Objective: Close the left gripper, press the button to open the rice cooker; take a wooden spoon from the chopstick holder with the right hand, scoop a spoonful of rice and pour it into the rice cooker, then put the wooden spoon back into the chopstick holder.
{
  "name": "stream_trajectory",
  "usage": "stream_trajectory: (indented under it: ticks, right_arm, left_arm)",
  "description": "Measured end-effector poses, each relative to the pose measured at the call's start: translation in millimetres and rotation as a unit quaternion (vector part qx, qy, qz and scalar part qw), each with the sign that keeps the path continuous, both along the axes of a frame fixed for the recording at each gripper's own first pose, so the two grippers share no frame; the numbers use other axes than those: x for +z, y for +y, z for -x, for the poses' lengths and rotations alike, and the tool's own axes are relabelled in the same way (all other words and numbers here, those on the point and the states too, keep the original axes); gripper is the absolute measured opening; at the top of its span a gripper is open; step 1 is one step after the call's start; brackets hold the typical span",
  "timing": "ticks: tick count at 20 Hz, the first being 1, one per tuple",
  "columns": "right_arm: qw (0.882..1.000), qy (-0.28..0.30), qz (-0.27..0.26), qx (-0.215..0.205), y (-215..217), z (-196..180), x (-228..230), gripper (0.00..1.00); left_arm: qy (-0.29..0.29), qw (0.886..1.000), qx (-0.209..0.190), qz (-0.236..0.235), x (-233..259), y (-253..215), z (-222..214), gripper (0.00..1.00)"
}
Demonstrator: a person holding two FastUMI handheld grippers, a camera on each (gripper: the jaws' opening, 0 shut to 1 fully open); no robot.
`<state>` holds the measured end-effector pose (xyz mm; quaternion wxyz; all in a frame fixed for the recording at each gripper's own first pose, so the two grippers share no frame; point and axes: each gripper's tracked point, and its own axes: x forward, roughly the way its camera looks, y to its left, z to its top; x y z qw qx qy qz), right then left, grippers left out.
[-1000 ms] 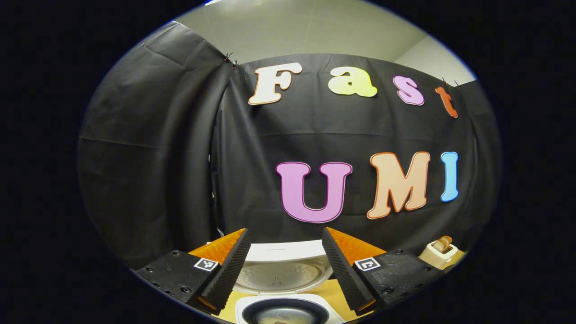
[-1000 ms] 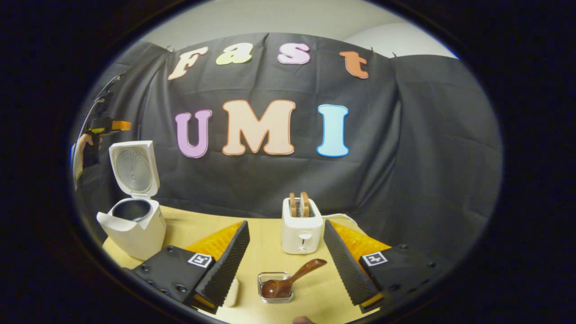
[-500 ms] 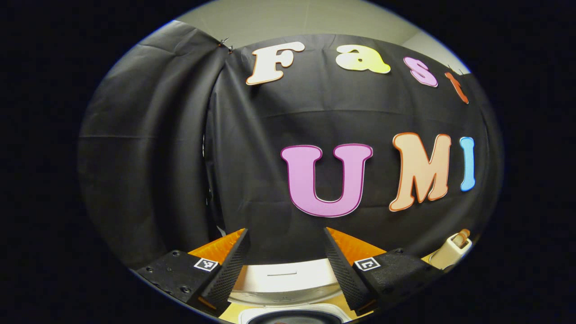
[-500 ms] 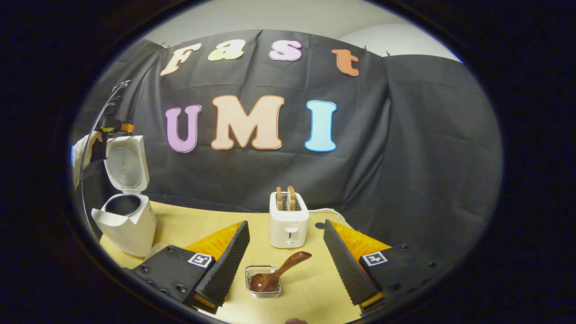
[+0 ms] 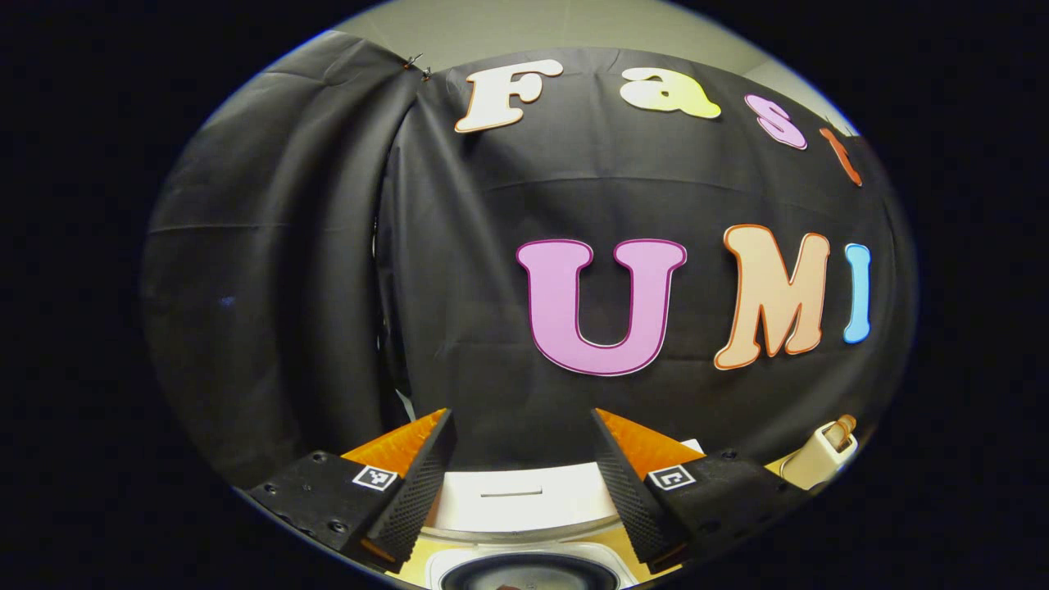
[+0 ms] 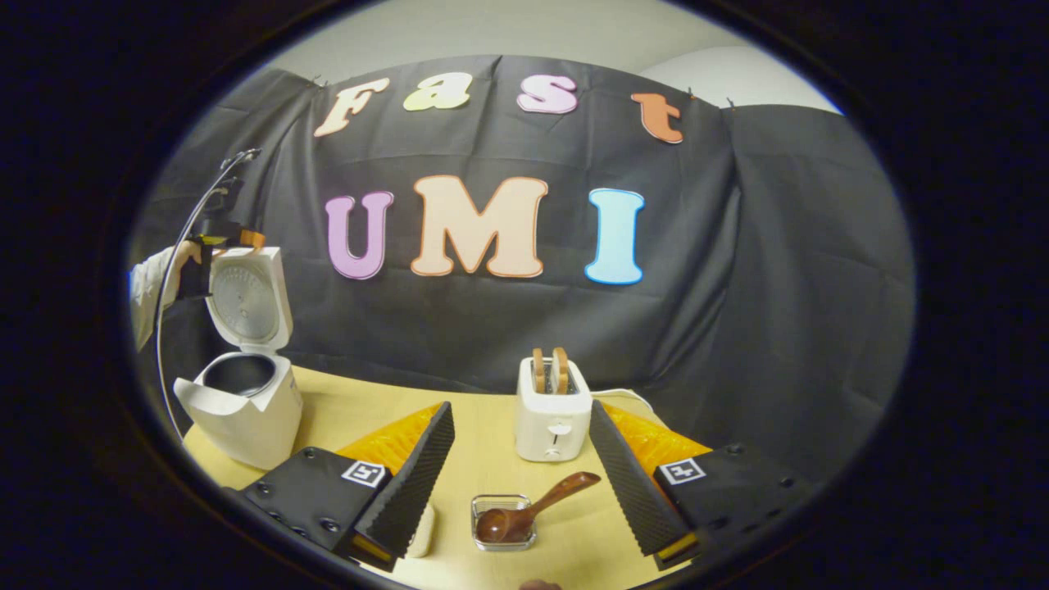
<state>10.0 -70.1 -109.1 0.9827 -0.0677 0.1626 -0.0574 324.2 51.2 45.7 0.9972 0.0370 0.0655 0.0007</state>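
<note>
The white rice cooker [image 6: 242, 410] stands open at the table's left, its lid [image 6: 246, 299] upright and the dark inner pot [image 6: 238, 373] exposed. My left gripper [image 5: 522, 412] is open and hovers above the lid's top edge [image 5: 520, 496], with the pot [image 5: 529, 574] below. From the right gripper view, the left gripper [image 6: 225, 239] sits at the lid's top, held by a sleeved hand [image 6: 152, 283]. The wooden spoon [image 6: 533, 508] lies bowl-down in a small clear holder [image 6: 502, 533]. My right gripper [image 6: 520, 406] is open above it, touching nothing.
A white toaster [image 6: 553, 406] with two slices stands behind the spoon, and also shows at the far right [image 5: 819, 455] of the left gripper view. A small pale object [image 6: 422, 531] lies by my right gripper's left finger. The tan table [image 6: 483, 426] ends at the black cloth wall.
The left gripper has risen and moved in over the upright lid, which now sits lower in its view. The right gripper swayed left, then back. The spoon has not moved.
</note>
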Motion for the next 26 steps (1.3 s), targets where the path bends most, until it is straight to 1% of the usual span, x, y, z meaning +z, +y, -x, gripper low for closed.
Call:
stream_trajectory:
  ticks: [5,13,18,23,26]
  right_arm:
    - [1.0,0.002,-0.006,0.021,12,0,-5,1.0]
    - [0.999,-0.002,-0.016,0.046,26,-4,-1,1.0]
    - [0.998,0.001,-0.02,0.052,28,-4,-3,1.0]
    - [0.997,-0.006,-0.029,0.067,39,-6,1,1.0]
    - [0.997,-0.001,-0.029,0.074,44,-6,-4,1.0]
  left_arm:
    - [0.007,1.0,-0.003,0.005,-3,0,4,0.95]
    - [0.014,1.0,-0.011,0.017,-3,0,10,0.94]
    - [0.023,0.999,-0.009,0.039,-2,1,10,0.93]
    - [0.037,0.999,-0.01,0.029,-9,1,8,0.93]
    - [0.04,0.998,-0.007,0.039,-11,1,10,0.93]
